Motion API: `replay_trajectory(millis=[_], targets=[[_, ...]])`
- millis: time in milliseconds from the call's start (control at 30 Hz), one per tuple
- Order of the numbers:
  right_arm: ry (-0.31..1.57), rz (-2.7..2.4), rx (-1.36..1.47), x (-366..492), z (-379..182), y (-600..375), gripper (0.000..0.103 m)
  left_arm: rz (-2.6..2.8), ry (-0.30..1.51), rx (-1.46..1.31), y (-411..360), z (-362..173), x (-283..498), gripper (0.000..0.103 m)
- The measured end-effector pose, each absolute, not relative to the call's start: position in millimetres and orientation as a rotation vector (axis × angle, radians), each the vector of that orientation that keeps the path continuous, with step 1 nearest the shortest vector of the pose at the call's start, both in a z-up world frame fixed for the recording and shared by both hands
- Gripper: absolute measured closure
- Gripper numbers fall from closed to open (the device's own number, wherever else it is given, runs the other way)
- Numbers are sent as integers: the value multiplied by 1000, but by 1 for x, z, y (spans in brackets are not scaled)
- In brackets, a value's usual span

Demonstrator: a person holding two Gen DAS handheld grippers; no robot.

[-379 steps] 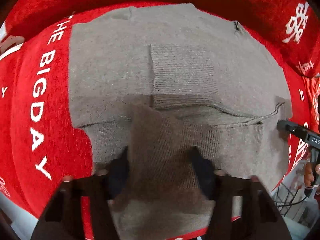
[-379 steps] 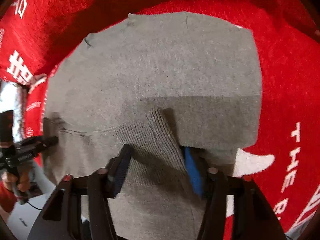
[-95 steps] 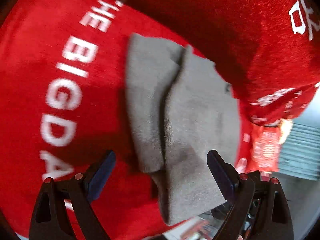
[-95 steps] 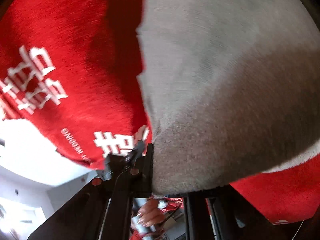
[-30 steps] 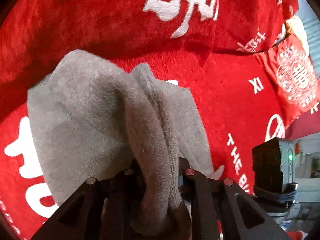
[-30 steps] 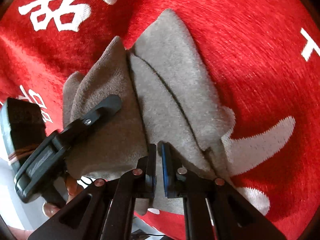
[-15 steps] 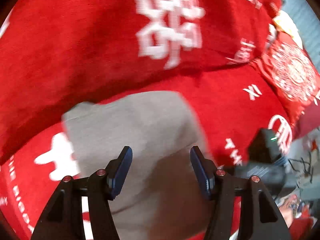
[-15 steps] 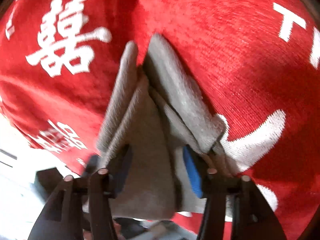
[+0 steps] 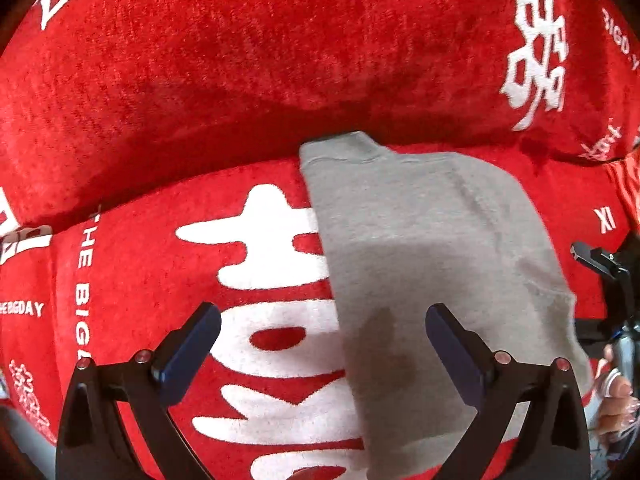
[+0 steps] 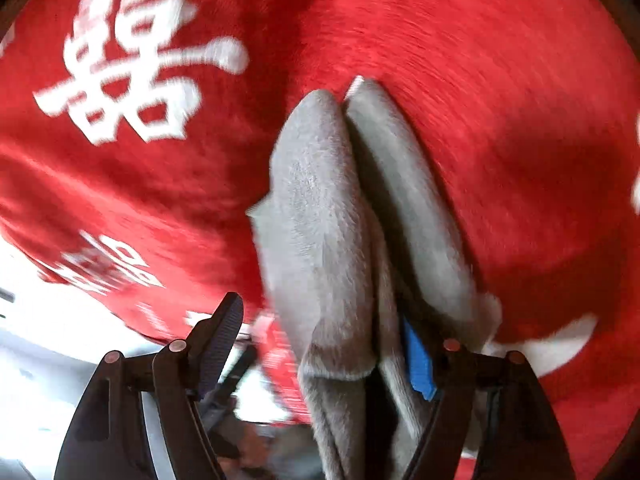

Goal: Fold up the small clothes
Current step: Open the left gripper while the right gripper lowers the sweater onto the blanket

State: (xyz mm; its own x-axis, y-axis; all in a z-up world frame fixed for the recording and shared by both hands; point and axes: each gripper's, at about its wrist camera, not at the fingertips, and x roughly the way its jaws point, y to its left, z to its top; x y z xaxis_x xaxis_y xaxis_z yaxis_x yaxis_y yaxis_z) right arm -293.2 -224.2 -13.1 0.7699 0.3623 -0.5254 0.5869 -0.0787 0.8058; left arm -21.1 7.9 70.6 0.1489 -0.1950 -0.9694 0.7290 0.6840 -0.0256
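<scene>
Red blanket (image 9: 132, 264): "THE BIG", "BIGDAY", "XI", white Chinese characters.

Left tongs (image 9: 323, 334): spread wide, nothing held between the dark pads.
Right tongs (image 10: 320, 334): spread wide, nothing clamped; the blue pad (image 10: 418, 356) is seen tucked among folds of grey cloth.

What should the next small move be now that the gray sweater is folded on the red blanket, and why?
Probably draw the right gripper straight back off the sweater. It is open, but folded layers still sit between its fingers, one blue pad tucked into the cloth. The left gripper is open too, and the sweater already lies as a compact fold on the blanket.
</scene>
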Motion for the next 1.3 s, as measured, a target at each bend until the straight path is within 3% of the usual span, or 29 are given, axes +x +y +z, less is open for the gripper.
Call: replay_trajectory(millis=[33, 67, 267, 467, 567, 667, 867, 967, 1033, 1067, 1100, 1133, 1300], targets=[[844, -245, 1604, -283, -6, -226, 62, -688, 1246, 524, 8, 70, -21, 0], [904, -264, 1542, -276, -3, -225, 86, -661, 1239, 530, 7, 68, -21, 0], [931, -282, 1212, -267, 58, -211, 88, -666, 1283, 520, 8, 58, -17, 0], [1051, -397, 1192, -289, 12, -214, 88, -700, 1255, 617, 6, 42, -37, 0], [1016, -416, 1238, -300, 9, -218, 87, -704, 1269, 613, 11, 30, -46, 0], [1081, -509, 1182, -309, 17, -219, 60, -697, 1266, 610, 15, 34, -48, 0], [1050, -463, 1180, -323, 60, -204, 60, -699, 1282, 626, 30, 46, -54, 0], [1067, -380, 1176, -321, 68, -188, 51, -700, 1316, 656, 41, 38, -64, 0], [1108, -352, 1167, -320, 64, -177, 51, -693, 1348, 664, 49, 28, -71, 0], [1135, -347, 1154, -317, 60, -171, 58, -692, 1359, 662, 53, 24, -75, 0], [1158, -344, 1141, -317, 57, -167, 92, -688, 1370, 660, 56, 20, -80, 0], [1178, -337, 1137, -318, 52, -163, 96, -685, 1375, 659, 58, 18, -82, 0], [1230, -405, 1079, -319, 39, -155, 96, -683, 1388, 637, 63, 11, -89, 0]])
